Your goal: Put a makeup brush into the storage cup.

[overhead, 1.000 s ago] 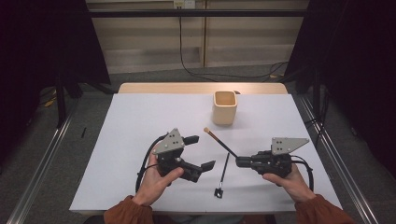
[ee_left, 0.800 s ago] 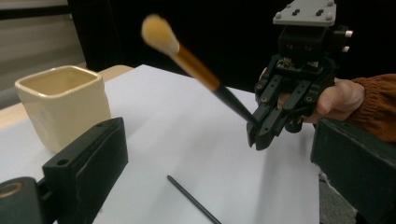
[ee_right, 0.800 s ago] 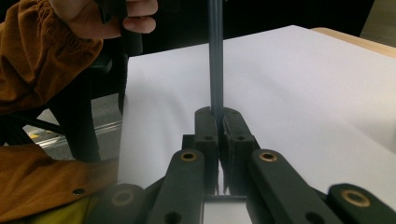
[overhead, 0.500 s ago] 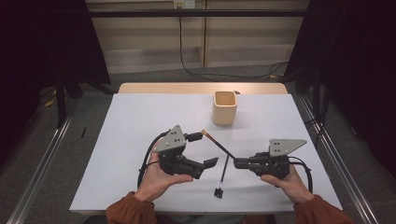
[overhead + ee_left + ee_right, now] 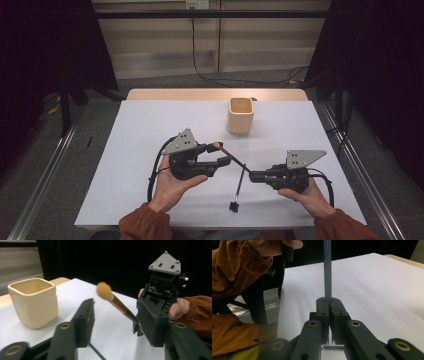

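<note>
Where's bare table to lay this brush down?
Free: the white sheet left of the left tool, and the strip right of the cup. Crowded: the middle, where the brush, a second black brush and the right tool meet.

No readable text, labels, brands or nos. anywhere: cup (image 5: pixel 240 115), brush (image 5: pixel 117 304), table sheet (image 5: pixel 150 135) and gripper plates all blank.
</note>
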Tool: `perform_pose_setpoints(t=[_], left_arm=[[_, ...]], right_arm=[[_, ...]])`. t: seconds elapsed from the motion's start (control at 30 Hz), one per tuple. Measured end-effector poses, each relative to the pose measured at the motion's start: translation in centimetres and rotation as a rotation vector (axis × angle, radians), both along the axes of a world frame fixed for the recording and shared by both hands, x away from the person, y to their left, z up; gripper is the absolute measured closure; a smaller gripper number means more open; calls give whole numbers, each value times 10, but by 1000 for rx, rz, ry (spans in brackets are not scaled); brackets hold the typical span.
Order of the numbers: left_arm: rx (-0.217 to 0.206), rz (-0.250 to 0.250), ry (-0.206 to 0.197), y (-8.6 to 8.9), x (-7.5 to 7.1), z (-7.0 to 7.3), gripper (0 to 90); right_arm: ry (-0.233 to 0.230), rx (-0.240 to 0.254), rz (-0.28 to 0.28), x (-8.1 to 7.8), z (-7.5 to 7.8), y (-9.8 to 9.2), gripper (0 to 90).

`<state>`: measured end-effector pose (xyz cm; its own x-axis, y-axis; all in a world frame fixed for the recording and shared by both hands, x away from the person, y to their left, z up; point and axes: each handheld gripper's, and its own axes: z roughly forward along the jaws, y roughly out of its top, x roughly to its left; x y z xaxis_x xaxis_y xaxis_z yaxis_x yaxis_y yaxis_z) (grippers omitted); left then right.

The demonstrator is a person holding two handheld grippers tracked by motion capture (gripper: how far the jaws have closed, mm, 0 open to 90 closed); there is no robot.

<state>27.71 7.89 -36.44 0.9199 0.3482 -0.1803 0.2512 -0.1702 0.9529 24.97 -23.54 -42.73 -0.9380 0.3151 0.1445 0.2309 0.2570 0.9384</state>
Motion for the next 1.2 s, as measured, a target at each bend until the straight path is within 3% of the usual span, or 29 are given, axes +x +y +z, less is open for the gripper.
perform_pose_setpoints(t=[0.3, 0.5, 1.03, 1.2], left_arm=[[-3, -22, 35, -3, 1, -3, 610], [-56, -41, 74, -2, 0, -3, 744], [-108, -102, 128, -6, -1, -2, 824], [-100, -119, 115, -8, -4, 0, 839]], right_arm=[[-3, 3, -1, 0, 0, 0, 861], [2, 2, 10, -1, -2, 2, 861], [19, -15, 24, 0, -6, 4, 852], [30, -18, 25, 0, -7, 5, 844]])
